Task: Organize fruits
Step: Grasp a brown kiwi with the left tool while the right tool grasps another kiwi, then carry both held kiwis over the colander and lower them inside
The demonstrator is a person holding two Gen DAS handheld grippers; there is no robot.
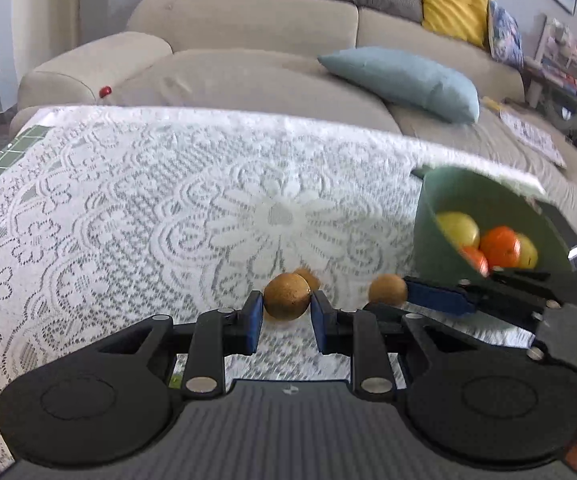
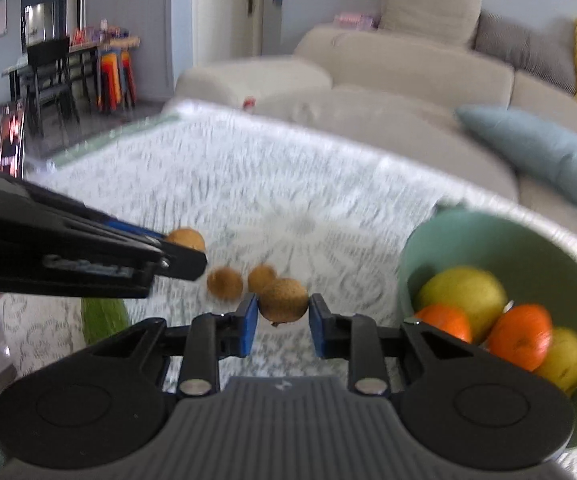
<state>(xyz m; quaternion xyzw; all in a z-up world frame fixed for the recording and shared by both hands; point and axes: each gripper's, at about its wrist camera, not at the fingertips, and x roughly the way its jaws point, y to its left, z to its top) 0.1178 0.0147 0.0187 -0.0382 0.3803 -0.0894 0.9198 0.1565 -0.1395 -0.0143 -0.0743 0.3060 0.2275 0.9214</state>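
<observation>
Left wrist view: we clamp one kiwi in the left gripper, the right gripper clamps another, and both next go rightward into the green bowl.

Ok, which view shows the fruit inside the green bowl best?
The right wrist view: the green bowl opens toward the camera, showing two yellow fruits and two oranges. In the left wrist view the bowl is blurred, partly hidden behind the right gripper.

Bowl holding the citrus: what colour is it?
Pale green bowl, clearest in the right wrist view.
</observation>
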